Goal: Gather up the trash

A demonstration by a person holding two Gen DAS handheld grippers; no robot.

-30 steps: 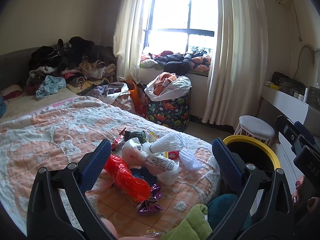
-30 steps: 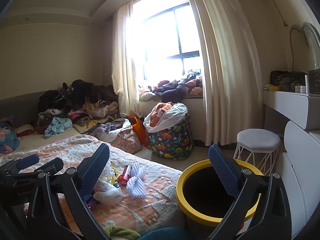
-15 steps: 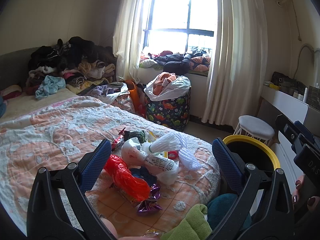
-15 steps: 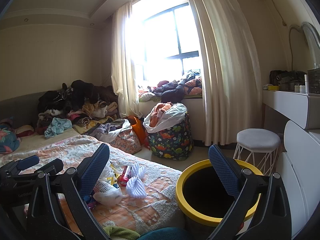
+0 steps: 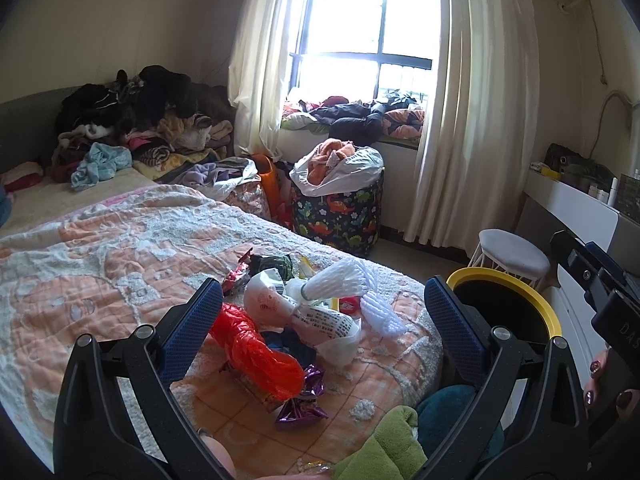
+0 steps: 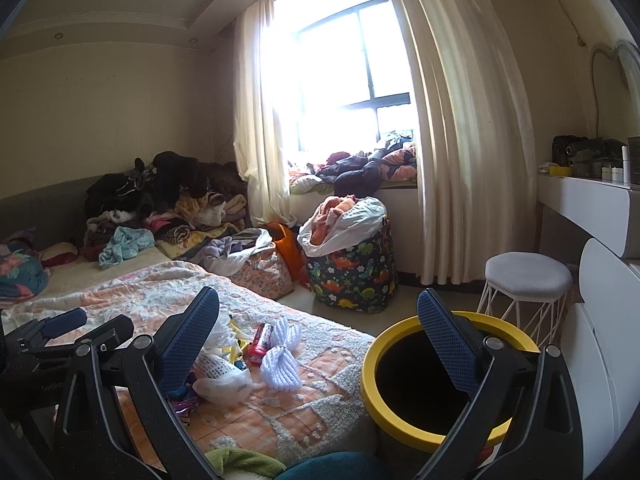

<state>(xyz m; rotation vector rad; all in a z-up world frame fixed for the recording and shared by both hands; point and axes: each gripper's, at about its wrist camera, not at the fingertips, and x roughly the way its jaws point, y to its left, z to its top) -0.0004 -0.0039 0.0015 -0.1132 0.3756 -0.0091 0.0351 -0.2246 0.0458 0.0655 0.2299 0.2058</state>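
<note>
Dinosaur-print hamper (image 5: 336, 216), white stool (image 6: 526, 276)

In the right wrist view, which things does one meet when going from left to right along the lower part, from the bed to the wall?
Left gripper → white plastic bag → white foam net → yellow-rimmed bin → white stool.
</note>
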